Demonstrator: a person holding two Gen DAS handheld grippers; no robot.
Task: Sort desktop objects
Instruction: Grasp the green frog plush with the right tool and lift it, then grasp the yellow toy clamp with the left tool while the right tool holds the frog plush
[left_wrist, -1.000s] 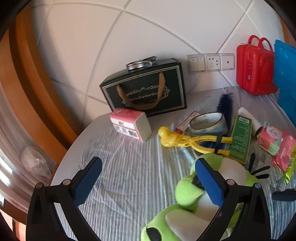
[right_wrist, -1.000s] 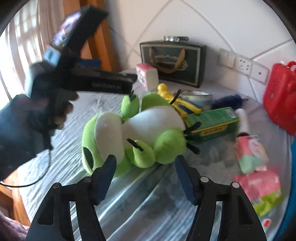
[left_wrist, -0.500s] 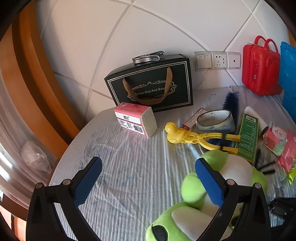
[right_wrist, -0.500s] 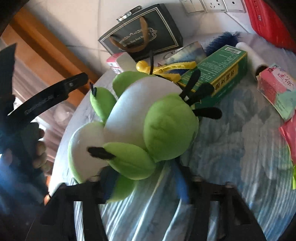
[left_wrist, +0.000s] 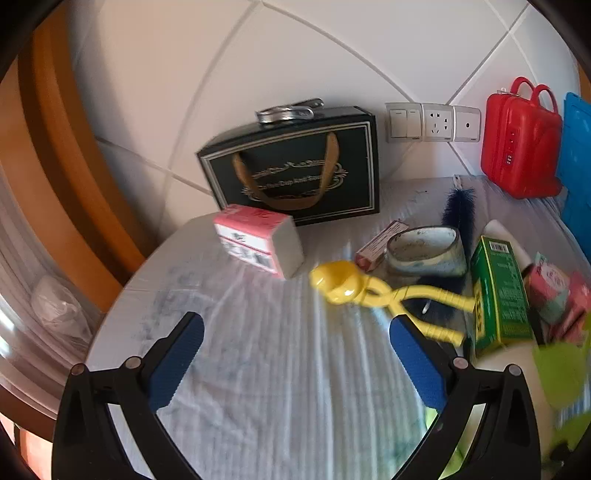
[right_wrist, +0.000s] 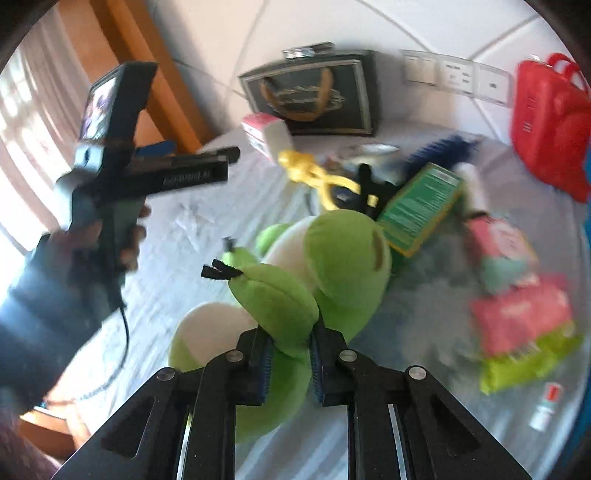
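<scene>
The right gripper (right_wrist: 288, 363) has its blue-padded fingers pinched narrowly together on a limb of the green plush frog (right_wrist: 332, 266), which bulges out above the pads; whether the frog rests on the tabletop (right_wrist: 199, 229) or is lifted clear of it cannot be told from the blurred right wrist view. In the left wrist view only a smeared green and white edge of the frog shows at the far right. The left gripper (left_wrist: 295, 358) is spread wide with nothing between its fingers, hovering over a bare stretch of the pale striped cloth that covers the tabletop; in the right wrist view the same tool is seen from the side, held in the person's left hand (right_wrist: 107, 236). Beyond the left gripper lie a pink and white box (left_wrist: 258, 245), a yellow plastic clip tool (left_wrist: 373, 293) with long scissor handles, a ceramic cup (left_wrist: 424, 254) on its side, a dark blue bottle brush (left_wrist: 458, 206) and a green carton (left_wrist: 498, 295) standing on edge. A black gift bag (left_wrist: 299, 166) with brown handles leans at the tiled wall, a red case (left_wrist: 521, 144) stands to the right of the wall sockets (left_wrist: 432, 122), and pink and green packets (right_wrist: 521, 325) lie near the right edge of the tabletop.
</scene>
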